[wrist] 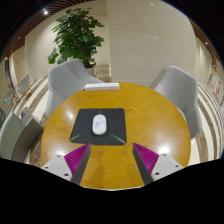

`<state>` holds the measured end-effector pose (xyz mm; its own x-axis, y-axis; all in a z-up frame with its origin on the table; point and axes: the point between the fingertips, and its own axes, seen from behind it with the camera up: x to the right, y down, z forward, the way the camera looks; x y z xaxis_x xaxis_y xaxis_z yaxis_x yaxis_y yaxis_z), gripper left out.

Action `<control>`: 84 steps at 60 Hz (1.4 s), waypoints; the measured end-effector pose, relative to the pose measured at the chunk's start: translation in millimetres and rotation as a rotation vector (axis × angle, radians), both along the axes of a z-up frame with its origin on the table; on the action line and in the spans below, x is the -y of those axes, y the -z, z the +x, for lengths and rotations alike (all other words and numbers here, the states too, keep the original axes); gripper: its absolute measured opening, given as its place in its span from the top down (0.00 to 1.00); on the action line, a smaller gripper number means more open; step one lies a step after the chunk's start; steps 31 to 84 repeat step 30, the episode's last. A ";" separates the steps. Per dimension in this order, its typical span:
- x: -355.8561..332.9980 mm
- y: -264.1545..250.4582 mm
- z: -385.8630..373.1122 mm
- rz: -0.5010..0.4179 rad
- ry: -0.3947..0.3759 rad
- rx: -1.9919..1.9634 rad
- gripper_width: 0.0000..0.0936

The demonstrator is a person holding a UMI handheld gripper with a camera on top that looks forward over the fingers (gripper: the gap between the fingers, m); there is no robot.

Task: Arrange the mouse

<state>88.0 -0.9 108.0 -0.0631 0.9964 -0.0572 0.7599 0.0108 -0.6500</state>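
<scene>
A white mouse lies in the middle of a dark grey mouse mat on a round yellow wooden table. My gripper hovers above the table's near side, with the mat and mouse just ahead of the fingers. The fingers with magenta pads are wide apart and hold nothing; only bare table top shows between them.
A flat white object lies at the table's far edge. Two grey chairs stand behind the table, one at the left and one at the right. A potted green plant stands beyond them.
</scene>
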 end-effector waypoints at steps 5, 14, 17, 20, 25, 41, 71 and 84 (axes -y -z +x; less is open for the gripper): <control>-23.3 -11.8 45.8 0.008 0.013 0.006 0.07; -57.7 -18.8 109.1 0.046 0.018 -0.003 0.07; -64.7 -19.2 125.3 0.048 0.016 -0.007 0.07; -72.2 -18.7 139.4 0.046 0.014 -0.002 0.07; -86.5 -16.0 156.6 0.074 0.010 -0.007 0.07; -94.4 -10.6 174.0 0.085 0.011 0.005 0.07; -94.4 -10.6 174.0 0.085 0.011 0.005 0.07; -94.4 -10.6 174.0 0.085 0.011 0.005 0.07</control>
